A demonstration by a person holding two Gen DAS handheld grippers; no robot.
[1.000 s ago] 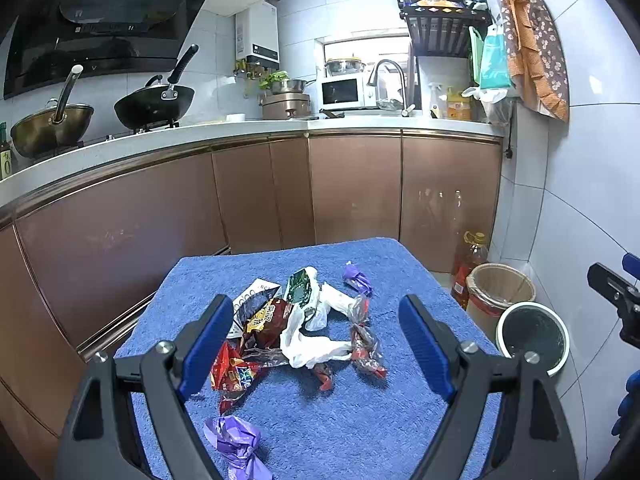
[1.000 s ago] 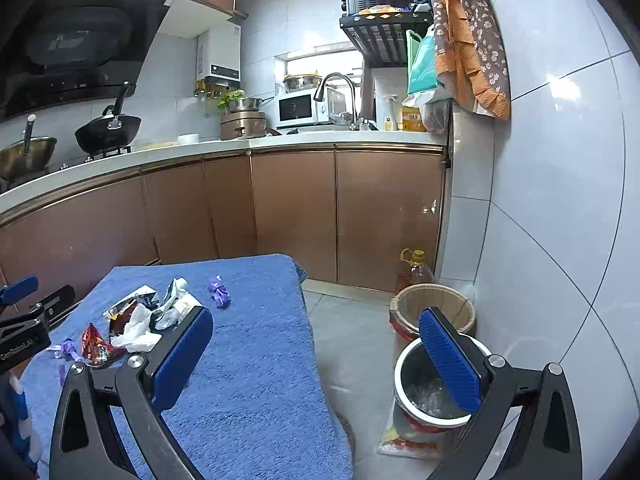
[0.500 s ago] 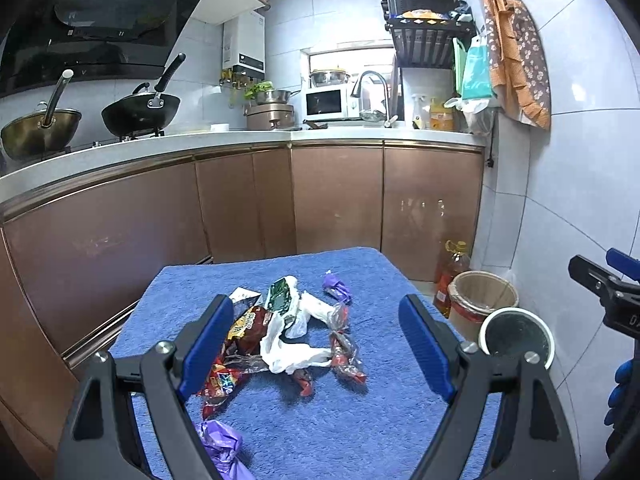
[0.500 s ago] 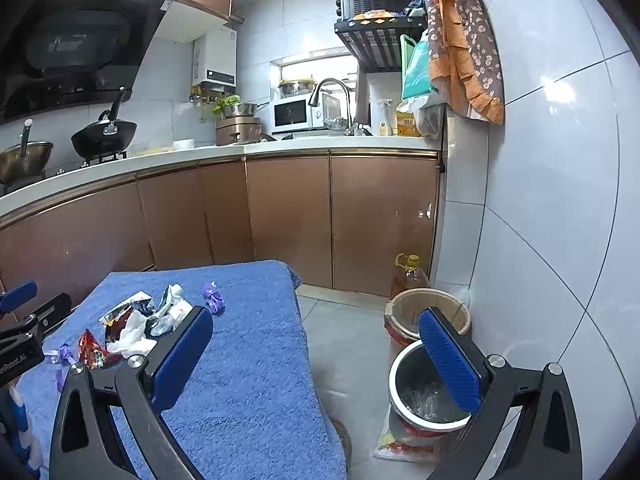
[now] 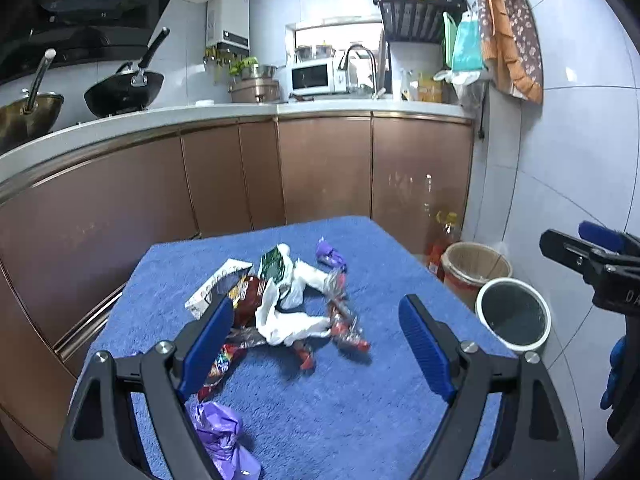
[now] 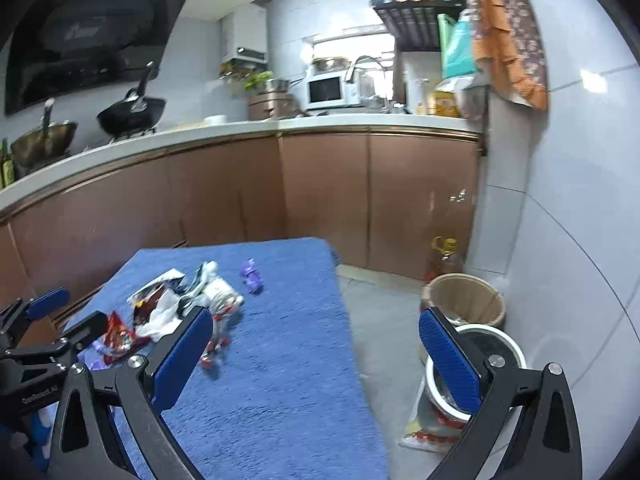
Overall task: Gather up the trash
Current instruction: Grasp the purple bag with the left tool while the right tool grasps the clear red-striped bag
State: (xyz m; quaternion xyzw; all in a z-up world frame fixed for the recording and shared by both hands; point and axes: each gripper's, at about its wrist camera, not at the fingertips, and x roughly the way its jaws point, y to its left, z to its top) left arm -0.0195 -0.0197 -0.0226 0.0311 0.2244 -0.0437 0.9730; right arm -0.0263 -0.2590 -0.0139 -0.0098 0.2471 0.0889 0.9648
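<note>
Where wrappers (image 5: pixel 296 312) pile up, labels blur; purple bag (image 5: pixel 224 440) sits half-hidden

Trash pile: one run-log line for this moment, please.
left gripper: open, empty | right gripper: open, empty | trash pile: on blue cloth | white-rimmed bin: on floor

We see a blue terry cloth (image 5: pixel 340 400) under everything, plain, no pattern. Between the left jaws: white crumpled plastic bag (image 5: pixel 288 320), dark red snack wrapper (image 5: pixel 250 300), green printed packet (image 5: pixel 274 266), white box with dark lettering (image 5: pixel 218 286). Beyond them, a purple candy wrapper (image 5: pixel 330 256); beside the left jaw's base, a purple crumpled wrapper (image 5: pixel 218 436). Red-and-silver wrappers (image 5: pixel 346 328) sit nearer the right jaw. Left gripper (image 5: pixel 316 344): blue ribbed pads, black frame; right gripper (image 6: pixel 320 360) the same. Behind the right gripper's right jaw: white-rimmed bin (image 6: pixel 504 352) with dark inside, tan bin (image 6: pixel 464 300). Copper-brown cabinets (image 5: pixel 324 168), white countertop (image 5: pixel 360 108), orange-and-brown floral cloth (image 5: pixel 512 32).
</note>
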